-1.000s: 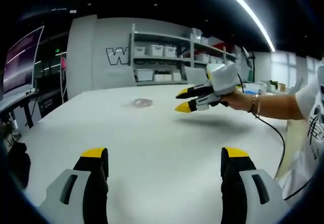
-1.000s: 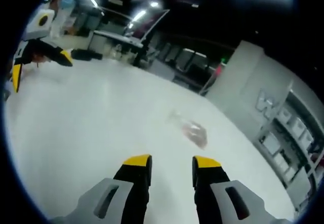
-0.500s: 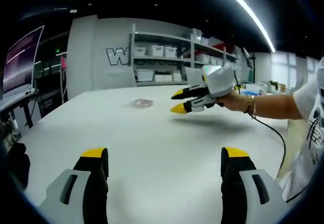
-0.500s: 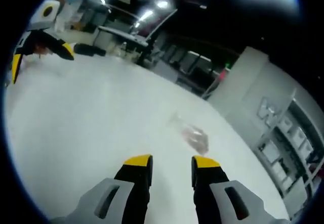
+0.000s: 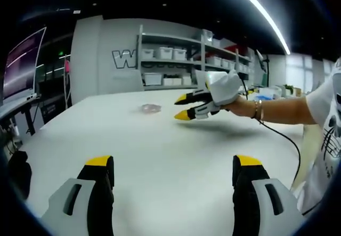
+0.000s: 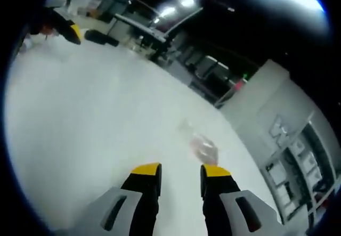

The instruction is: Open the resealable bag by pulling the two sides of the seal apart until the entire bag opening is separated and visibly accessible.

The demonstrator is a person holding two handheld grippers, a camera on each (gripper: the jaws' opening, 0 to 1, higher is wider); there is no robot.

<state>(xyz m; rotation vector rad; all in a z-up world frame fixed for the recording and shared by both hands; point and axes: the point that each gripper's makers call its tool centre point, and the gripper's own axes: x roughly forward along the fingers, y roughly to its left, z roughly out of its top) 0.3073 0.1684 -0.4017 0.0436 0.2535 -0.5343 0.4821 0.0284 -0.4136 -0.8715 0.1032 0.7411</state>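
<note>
Left gripper [image 5: 167, 168]: jaws spread wide apart, nothing between them, held low over the near part of the white table [image 5: 160, 145]. Yellow tips point toward the far side of the table.

Right gripper [image 6: 180, 171]: jaws a narrow gap apart, not closed on anything, held above the table [image 6: 80, 119]. In the left gripper view it comes in from the right [image 5: 184, 106], held in a hand [image 5: 240, 106] with a bracelet at the wrist, a black cable [image 5: 285, 140] trailing from it; its yellow tips point toward the bag.

Bag [image 5: 151, 108]: small, clear, lying flat on the table, well beyond the left gripper and a short way off the right gripper's tips, not touching either. In the right gripper view it lies just ahead of the jaw tips [image 6: 202, 148], apart from them. Looks pale pinkish inside; contents too small and blurred to tell. Whether the seal is closed cannot be told.

Background: shelving [image 5: 181, 60] against the far wall carries rows of white bins [image 5: 164, 53]; what is in them cannot be seen.
</note>
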